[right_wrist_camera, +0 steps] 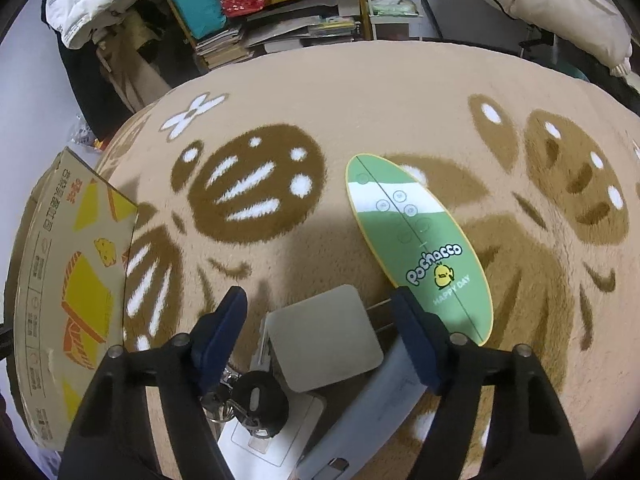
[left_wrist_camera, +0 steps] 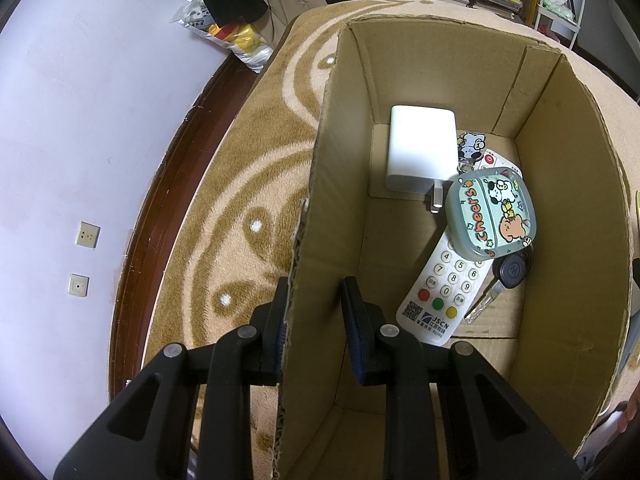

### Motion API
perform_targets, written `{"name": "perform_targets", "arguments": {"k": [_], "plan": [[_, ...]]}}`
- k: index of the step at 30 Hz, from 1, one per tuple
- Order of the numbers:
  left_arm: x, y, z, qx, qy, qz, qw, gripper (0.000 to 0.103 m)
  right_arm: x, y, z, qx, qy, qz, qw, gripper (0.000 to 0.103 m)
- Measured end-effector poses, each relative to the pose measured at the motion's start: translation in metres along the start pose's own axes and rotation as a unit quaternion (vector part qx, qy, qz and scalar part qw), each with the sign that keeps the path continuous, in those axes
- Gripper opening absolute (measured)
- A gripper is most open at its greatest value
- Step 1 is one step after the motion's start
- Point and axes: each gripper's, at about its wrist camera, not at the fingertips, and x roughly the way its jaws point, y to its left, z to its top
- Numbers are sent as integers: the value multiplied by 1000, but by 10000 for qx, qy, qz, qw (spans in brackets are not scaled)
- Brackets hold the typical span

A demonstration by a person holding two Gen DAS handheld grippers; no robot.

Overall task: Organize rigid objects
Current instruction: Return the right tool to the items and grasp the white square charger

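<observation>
Beige plush carpet (right_wrist_camera: 360,92) with brown leaf and flower shapes covers the work surface, with crowded shelves of books behind it. On it, the right gripper (right_wrist_camera: 320,312) hangs with its fingers spread wide over a small heap: a flat grey square block (right_wrist_camera: 326,340) lies between the blue pads without touching either, a black-headed key on a ring (right_wrist_camera: 256,404) sits just beside the left pad, and a long grey slab (right_wrist_camera: 372,412) runs under the right one. A green oval Pochacco board (right_wrist_camera: 416,240) lies just beyond, partly behind the right pad. The left gripper (left_wrist_camera: 316,316) straddles the near wall of the cardboard box (left_wrist_camera: 440,68), one finger outside and one inside; the inner pad stands clear of the card, so it seems set to steady the box rather than clamping it. Inside the box lie a white charger (left_wrist_camera: 420,144), a white remote (left_wrist_camera: 444,284), a cartoon "Cheers" case (left_wrist_camera: 492,216) resting on the remote, and a car key (left_wrist_camera: 508,276) touching its edge. The square block looks stiff, light and smooth, so likely slippery; taking it across two opposite straight edges, pads flat and centred, seems safest. The key would dangle and swing, so pinching its black head is probably better than the ring.
</observation>
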Motion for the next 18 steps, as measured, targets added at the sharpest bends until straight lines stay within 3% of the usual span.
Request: {"name": "perform_targets", "arguments": {"k": [18], "plan": [[-1, 1, -3, -1, 9, -8, 10000, 23, 9, 9, -6, -332, 184, -244, 9990, 76]]}}
